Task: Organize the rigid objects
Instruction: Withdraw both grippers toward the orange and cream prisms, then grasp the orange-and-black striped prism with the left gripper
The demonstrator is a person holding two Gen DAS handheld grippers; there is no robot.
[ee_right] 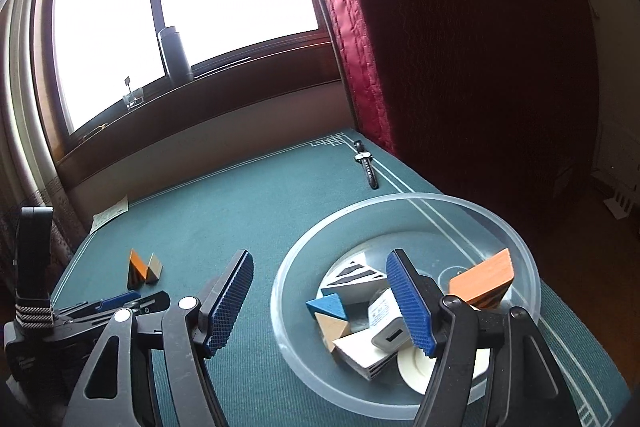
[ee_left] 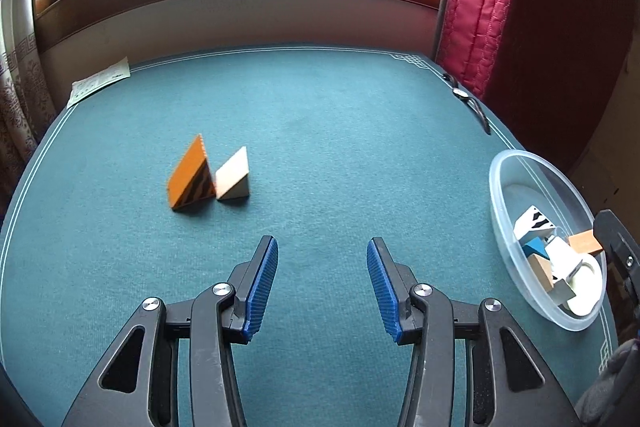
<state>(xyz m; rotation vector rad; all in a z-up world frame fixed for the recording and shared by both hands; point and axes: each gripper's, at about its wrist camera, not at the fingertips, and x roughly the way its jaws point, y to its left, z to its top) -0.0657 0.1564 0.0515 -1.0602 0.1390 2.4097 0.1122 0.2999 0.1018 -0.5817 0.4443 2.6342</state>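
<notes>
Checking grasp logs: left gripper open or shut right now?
Open. The left gripper has its blue pads spread wide with bare green table between, holding nothing.

- Table cloth (ee_left: 320, 107): teal green, pale double-line border, knot motif at corners.
- Orange wedge (ee_left: 188, 173): orange face, black-striped end.
- Pale wedge (ee_left: 233, 175): cream face, grey-tan end.
- Bowl (ee_right: 516, 239): clear, frosted plastic.
- Blocks inside: blue triangle (ee_right: 322, 307), black-and-white striped block (ee_right: 356, 273), orange block (ee_right: 482, 277).
- Gripper pads (ee_left: 262, 287): ribbed blue on black.
- Curtain (ee_left: 472, 7): quilted red.
</notes>
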